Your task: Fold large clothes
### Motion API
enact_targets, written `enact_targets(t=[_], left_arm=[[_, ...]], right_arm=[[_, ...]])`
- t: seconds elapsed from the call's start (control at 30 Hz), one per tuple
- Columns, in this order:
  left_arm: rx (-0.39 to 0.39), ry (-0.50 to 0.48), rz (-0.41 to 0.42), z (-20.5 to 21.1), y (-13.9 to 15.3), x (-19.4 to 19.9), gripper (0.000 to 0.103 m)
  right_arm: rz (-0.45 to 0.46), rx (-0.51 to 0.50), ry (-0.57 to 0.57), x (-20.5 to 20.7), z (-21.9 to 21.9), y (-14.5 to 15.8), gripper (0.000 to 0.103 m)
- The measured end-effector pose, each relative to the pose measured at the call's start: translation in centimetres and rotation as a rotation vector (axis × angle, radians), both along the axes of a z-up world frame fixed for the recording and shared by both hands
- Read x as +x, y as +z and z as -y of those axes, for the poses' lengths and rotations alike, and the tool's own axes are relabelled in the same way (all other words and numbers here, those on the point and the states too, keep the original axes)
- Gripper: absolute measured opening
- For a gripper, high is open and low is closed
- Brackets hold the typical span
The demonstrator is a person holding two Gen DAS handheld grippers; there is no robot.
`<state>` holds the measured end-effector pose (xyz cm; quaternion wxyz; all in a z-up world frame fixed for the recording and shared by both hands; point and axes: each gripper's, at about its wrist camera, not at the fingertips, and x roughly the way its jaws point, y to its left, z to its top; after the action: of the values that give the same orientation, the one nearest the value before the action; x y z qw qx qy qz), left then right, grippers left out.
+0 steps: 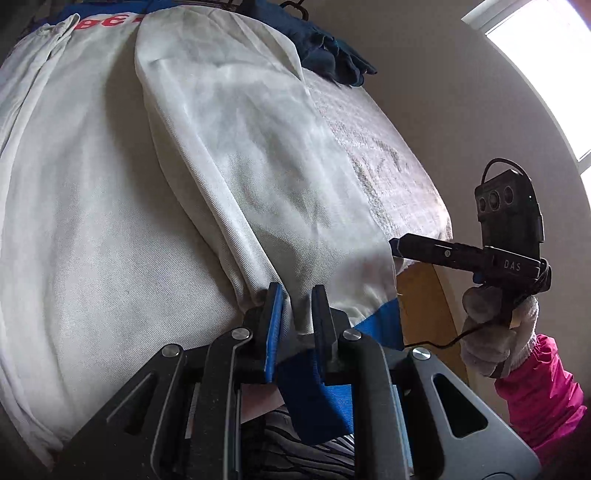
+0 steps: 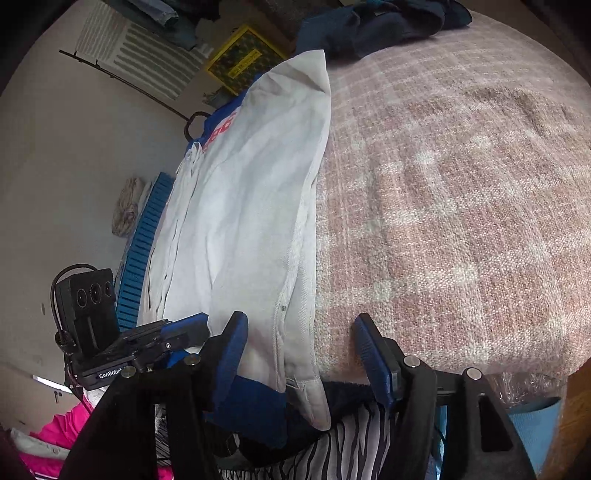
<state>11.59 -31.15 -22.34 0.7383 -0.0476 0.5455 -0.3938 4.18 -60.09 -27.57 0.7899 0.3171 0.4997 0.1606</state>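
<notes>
A large white garment [image 1: 155, 192] with blue trim and red letters lies lengthwise on the bed, one side folded over itself. It also shows in the right wrist view [image 2: 251, 206]. My left gripper [image 1: 295, 299] sits at its near hem, with a fold of white cloth between its narrowly parted fingers. My right gripper [image 2: 299, 332] is open, its fingers either side of the garment's near right edge. In the left wrist view the right gripper [image 1: 399, 248] touches that same edge.
A pink and white woven blanket [image 2: 461, 206] covers the bed. Dark blue clothes [image 2: 388, 26] lie piled at the far end. A blue slatted crate [image 2: 147, 236] stands beside the bed on the left. A wooden bed frame [image 1: 424, 306] shows at the near corner.
</notes>
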Motion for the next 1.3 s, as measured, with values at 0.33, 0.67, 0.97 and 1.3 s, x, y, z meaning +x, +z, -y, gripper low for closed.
enact_targets(t=[0.33, 0.67, 0.97, 1.3], left_arm=[[-0.002, -0.017, 0.105, -2.2, 2.8, -2.6, 0.013], [0.066, -0.026, 0.035, -2.3, 0.4, -2.5, 0.015], [0.04, 0.005, 0.179, -1.8, 3.6, -2.2, 0.015], [0.002, 0.016, 0.055, -2.2, 0.3, -1.1, 0.015]], right_arm=[[0.033, -0.105, 0.018, -0.4, -1.6, 1.2, 0.058], [0.059, 0.002, 0.012, 2.7, -1.9, -0.3, 0.052], [-0.006, -0.032, 0.01, 3.9, -3.2, -0.7, 0.007], [-0.015, -0.177, 0.048, 6.3, -7.7, 4.5, 0.004]])
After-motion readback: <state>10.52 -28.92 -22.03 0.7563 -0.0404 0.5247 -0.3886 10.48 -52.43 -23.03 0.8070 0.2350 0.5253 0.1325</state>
